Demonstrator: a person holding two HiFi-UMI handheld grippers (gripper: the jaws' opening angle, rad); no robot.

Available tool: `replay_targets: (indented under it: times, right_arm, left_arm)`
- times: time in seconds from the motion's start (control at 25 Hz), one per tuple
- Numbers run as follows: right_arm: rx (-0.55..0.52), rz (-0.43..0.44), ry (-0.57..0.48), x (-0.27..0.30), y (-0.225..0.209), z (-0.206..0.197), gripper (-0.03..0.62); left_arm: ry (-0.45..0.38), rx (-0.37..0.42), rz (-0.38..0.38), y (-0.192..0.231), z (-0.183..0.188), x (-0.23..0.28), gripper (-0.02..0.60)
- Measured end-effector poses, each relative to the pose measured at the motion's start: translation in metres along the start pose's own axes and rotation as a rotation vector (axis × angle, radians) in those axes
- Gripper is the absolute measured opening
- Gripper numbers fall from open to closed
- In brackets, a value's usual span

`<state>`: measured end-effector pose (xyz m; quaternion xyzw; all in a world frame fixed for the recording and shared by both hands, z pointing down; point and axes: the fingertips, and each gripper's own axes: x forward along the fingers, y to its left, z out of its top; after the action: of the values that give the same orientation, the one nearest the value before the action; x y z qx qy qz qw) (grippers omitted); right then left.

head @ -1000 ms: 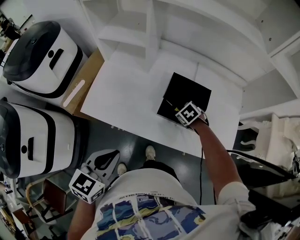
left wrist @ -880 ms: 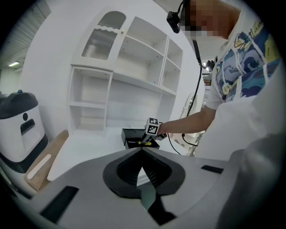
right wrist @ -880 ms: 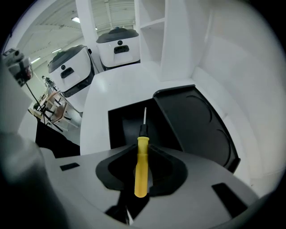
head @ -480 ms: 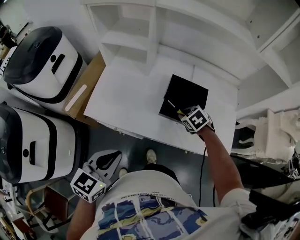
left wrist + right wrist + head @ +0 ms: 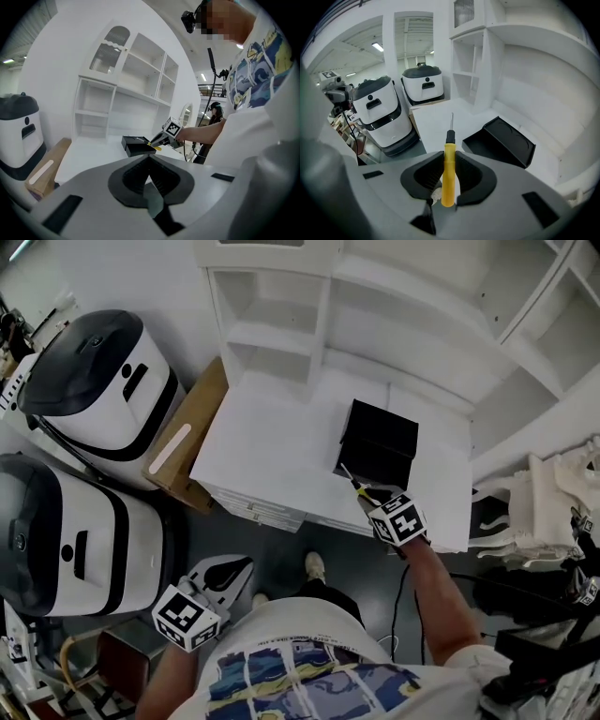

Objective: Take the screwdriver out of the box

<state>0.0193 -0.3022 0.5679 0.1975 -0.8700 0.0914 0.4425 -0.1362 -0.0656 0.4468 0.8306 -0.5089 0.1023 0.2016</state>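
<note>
Right gripper (image 5: 449,155): fingers (image 5: 467,174) part-closed, clamped on the yellow handle of the screwdriver (image 5: 448,180), with the shaft sticking out past the fingertips. The screwdriver is out of the open black box (image 5: 501,140), which sits near its tip on the white desk (image 5: 433,119). Left gripper (image 5: 149,158): fingers pressed together, empty, well apart from the desk.

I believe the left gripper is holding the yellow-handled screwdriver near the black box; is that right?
No, only the side is wrong: the right gripper holds the yellow-handled screwdriver in its jaws near the black box, as the right gripper view shows.
</note>
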Motion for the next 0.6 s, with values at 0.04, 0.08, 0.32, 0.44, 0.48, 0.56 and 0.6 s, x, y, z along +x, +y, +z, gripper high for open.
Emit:
replay_targets:
  times: [0.04,0.08,0.32,0.44,0.48,0.56,0.6]
  right_arm:
    - [0.010,-0.006,-0.008,-0.005,0.009,-0.003,0.092]
    - [0.020,-0.012,-0.017,-0.010,0.018,-0.005,0.092]
    - [0.090,-0.030,-0.082,-0.035,0.075,-0.016,0.092]
    - [0.125,-0.021,-0.126,-0.045,0.108,-0.019,0.092]
    - [0.139,-0.017,-0.142,-0.048,0.119,-0.021,0.092]
    - [0.172,-0.012,-0.174,-0.055,0.141,-0.026,0.092]
    - [0.186,-0.013,-0.189,-0.059,0.150,-0.028,0.092]
  left_arm:
    - [-0.001,-0.004,-0.007,-0.001,-0.004,-0.007,0.012]
    - [-0.001,-0.007,-0.014,-0.002,-0.007,-0.014,0.013]
    - [-0.017,-0.024,-0.048,-0.003,-0.026,-0.046,0.013]
    - [-0.021,-0.020,-0.070,-0.007,-0.034,-0.057,0.013]
    - [-0.019,-0.019,-0.081,-0.010,-0.037,-0.060,0.014]
    - [-0.013,-0.017,-0.104,-0.013,-0.044,-0.065,0.013]
    - [-0.012,-0.016,-0.115,-0.014,-0.047,-0.066,0.014]
